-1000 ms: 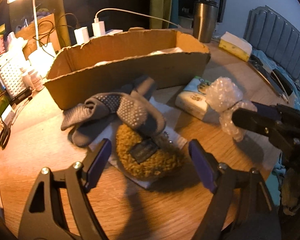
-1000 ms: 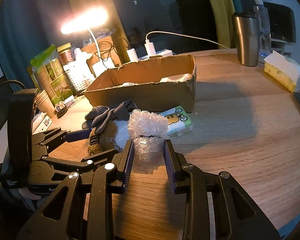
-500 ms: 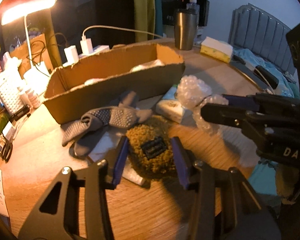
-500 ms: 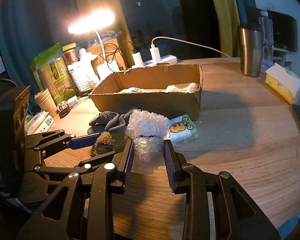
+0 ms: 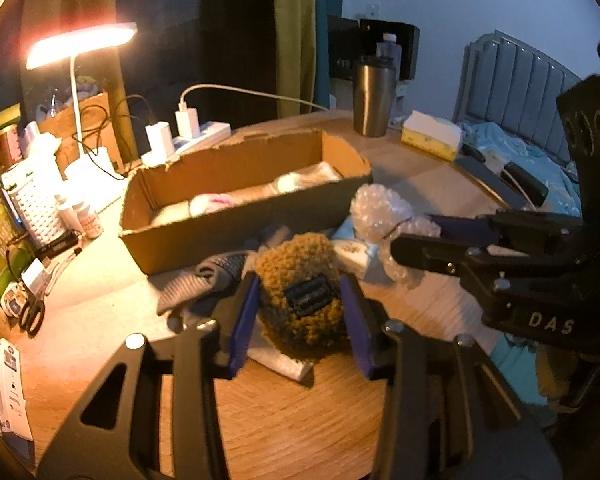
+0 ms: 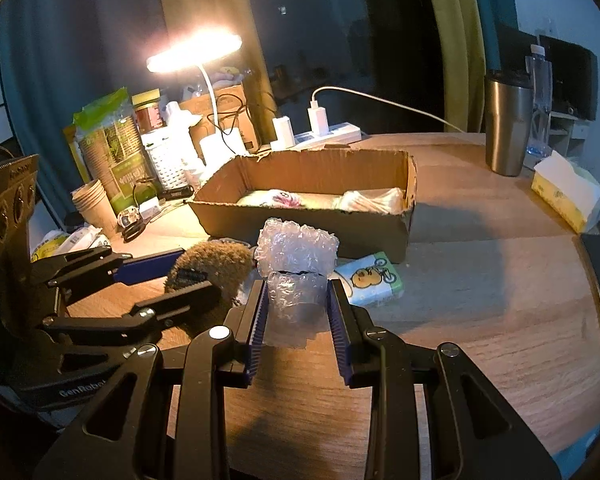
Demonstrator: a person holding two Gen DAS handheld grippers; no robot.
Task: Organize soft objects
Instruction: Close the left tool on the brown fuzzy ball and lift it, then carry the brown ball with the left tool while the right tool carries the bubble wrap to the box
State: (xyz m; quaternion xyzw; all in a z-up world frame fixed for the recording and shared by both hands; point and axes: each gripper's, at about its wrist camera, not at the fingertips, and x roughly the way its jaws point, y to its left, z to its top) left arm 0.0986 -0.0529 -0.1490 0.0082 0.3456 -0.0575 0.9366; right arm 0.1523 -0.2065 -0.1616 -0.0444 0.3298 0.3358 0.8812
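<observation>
Two soft items, both in my tongs above the desk (image 5: 280, 420). Left tongs (image 5: 300, 312) clamp a mustard fuzzy pouch (image 5: 300, 292) across its middle: light, squashy, grippy pile. Right tongs (image 6: 298, 312) pinch a bubble-wrap wad (image 6: 296, 264) at its lower fold: weightless, springy, slippery film. Farther off, the cardboard box (image 6: 312, 220) looks like the place for both.

lit desk lamp (image 6: 194, 53), steel tumbler (image 6: 507, 122), power strip (image 6: 328, 135), scissors (image 5: 31, 314)
</observation>
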